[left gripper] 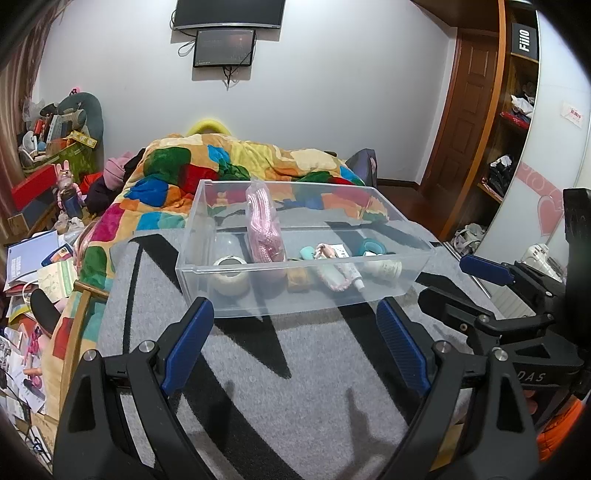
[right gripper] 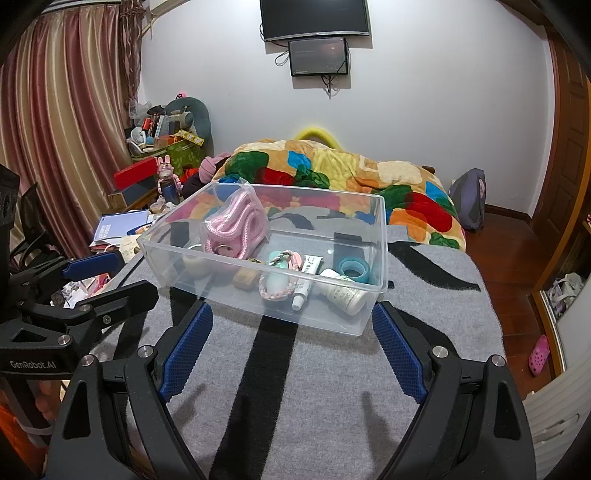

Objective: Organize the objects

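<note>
Both grippers, left (left gripper: pixel 291 343) and right (right gripper: pixel 291 347), are hovering with jaws spread and empty at six o'clock of the clear bin (right gripper: pixel 382 258) on the grey blanket (right gripper: pixel 314 387); it is looking light, rigid and slick, best gripped by its rim.

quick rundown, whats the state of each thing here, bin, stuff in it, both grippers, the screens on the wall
clear bin: upright on the grey blanket, no lid on it
pink rope bundle: in the bin, leaning at its left side
white bottle: lying on its side in the bin
small tube: lying flat in the bin
teal tape roll: lying flat in the bin
left gripper: open, empty
right gripper: open, empty
wall screens: dark
</note>
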The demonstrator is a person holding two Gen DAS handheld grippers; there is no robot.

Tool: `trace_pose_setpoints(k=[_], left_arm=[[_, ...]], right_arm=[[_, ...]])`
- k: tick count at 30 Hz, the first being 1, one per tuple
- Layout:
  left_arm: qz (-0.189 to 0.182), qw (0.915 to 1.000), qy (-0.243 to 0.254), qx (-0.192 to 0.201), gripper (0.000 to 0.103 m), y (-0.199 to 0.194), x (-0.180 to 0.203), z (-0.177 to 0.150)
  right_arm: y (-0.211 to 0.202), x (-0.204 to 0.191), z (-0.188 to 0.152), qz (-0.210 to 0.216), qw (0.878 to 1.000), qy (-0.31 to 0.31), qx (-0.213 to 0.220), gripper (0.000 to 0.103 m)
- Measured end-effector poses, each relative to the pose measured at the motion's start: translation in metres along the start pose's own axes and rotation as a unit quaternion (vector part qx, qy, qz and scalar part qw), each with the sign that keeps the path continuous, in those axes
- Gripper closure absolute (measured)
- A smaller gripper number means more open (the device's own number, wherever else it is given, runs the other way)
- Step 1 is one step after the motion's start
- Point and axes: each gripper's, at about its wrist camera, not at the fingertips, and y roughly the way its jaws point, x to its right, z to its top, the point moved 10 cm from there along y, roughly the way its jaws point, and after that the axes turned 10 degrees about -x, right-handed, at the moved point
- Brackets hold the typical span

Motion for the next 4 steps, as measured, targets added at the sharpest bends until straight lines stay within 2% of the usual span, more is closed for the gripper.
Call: trace_pose_setpoints(k=[4], left_arm=[[0.000,1.0000,-0.002,0.002,0.011,-0.0021,-0.0010,0.0003]], right_arm=[[0.0002,0.0003,0.0002,0.000,1.000,-0.001,0.000,0.016]])
